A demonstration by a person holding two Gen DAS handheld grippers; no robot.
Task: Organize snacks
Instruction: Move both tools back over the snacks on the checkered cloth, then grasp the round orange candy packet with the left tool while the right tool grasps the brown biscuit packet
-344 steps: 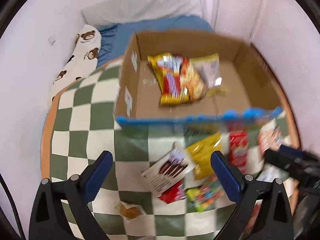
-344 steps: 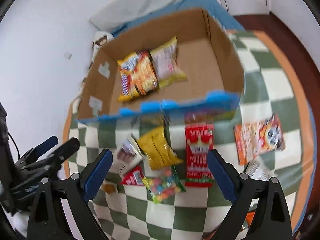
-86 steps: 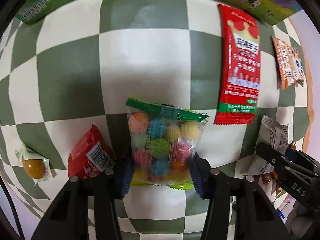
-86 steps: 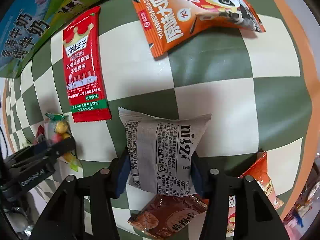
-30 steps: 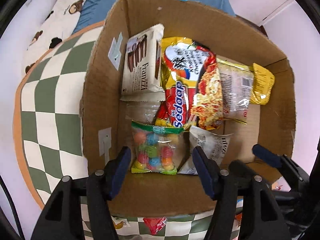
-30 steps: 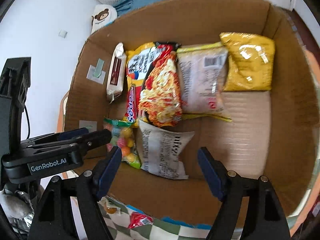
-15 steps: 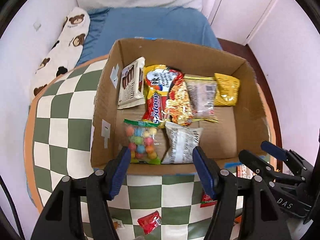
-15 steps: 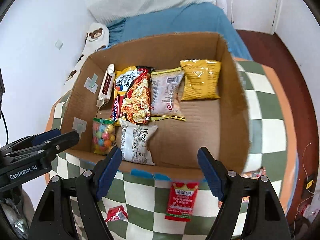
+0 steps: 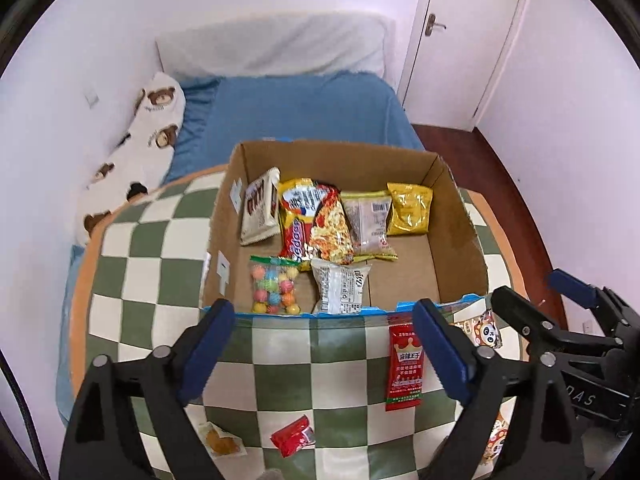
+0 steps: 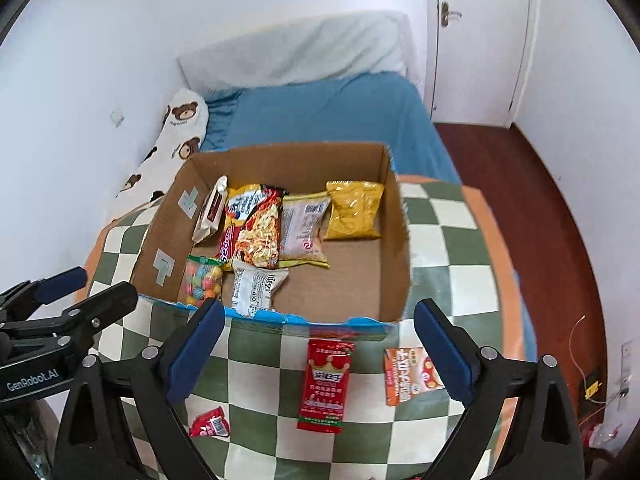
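An open cardboard box [image 9: 460, 216] [image 10: 396, 248] on the checkered table holds several snack packs, among them a bag of coloured candy balls [image 9: 274, 285] [image 10: 201, 280] and a grey-white pack [image 9: 340, 286] [image 10: 256, 286] at its near side. On the table in front lie a tall red sachet [image 9: 405, 366] [image 10: 326, 386], an orange panda pack [image 9: 482, 330] [image 10: 412, 374], a small red packet [image 9: 293, 437] [image 10: 210, 427] and a small clear packet with an orange sweet [image 9: 221, 442]. My left gripper [image 9: 324, 352] and right gripper [image 10: 316, 352] are both open and empty, above the table short of the box.
A bed with a blue sheet [image 9: 300, 112] and a bear-print pillow [image 9: 132, 156] lies behind the table. A white door [image 9: 468, 36] and wooden floor [image 10: 532, 184] are at the right. Each gripper shows at the edge of the other's view.
Both grippers have drawn back and up from over the box, so the whole box and the table in front now show. The candy bag and grey-white pack stay in the box.
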